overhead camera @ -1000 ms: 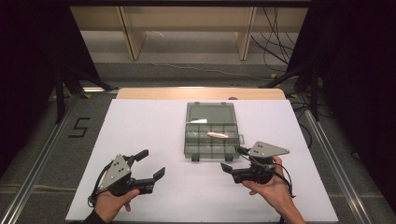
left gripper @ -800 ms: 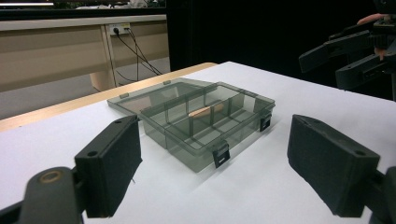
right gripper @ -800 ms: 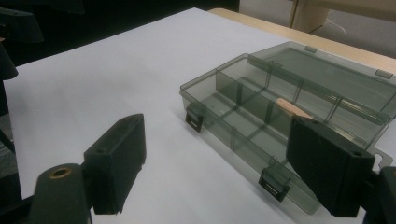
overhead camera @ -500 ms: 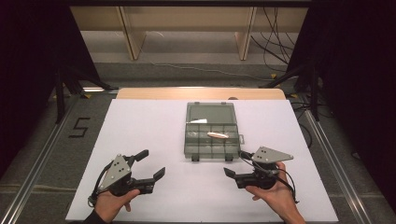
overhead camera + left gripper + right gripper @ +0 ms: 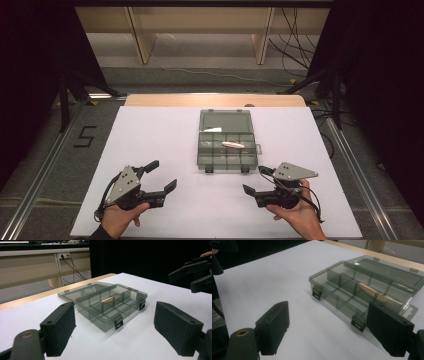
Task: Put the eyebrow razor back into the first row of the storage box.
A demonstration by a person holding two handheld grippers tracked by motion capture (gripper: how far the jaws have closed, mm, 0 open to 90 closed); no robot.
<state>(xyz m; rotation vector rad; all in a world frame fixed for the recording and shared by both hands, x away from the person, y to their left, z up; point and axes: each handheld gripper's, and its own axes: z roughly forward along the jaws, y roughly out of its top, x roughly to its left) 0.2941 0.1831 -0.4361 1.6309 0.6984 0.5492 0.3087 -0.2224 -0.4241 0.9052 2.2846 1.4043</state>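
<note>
A smoky clear compartment box [image 5: 227, 168] lies open at the middle of the white tabletop, its lid [image 5: 225, 120] folded back flat. A tan oblong piece [image 5: 233, 145] rests in one middle compartment. My left gripper [image 5: 162, 175] is near the front left, open and empty, aimed toward the box. At the front right my right gripper [image 5: 254, 180] is also open and empty, just short of the box's front right corner. In the left gripper view, the box [image 5: 100, 317] and tan piece [image 5: 110, 299] lie beyond my open jaws. In the right gripper view, the box [image 5: 334, 302] and piece [image 5: 372, 292] are close ahead.
The white tabletop [image 5: 150, 135] has a wooden strip [image 5: 215, 100] along its far edge. Metal rails [image 5: 45, 165] run along both sides, and a "5" mark [image 5: 85, 136] is on the floor at left. Pale shelving [image 5: 200, 30] and cables [image 5: 295, 30] stand behind.
My right gripper has drawn back toward the front edge and slightly to the right, away from the box. The left gripper and the box have not moved.
</note>
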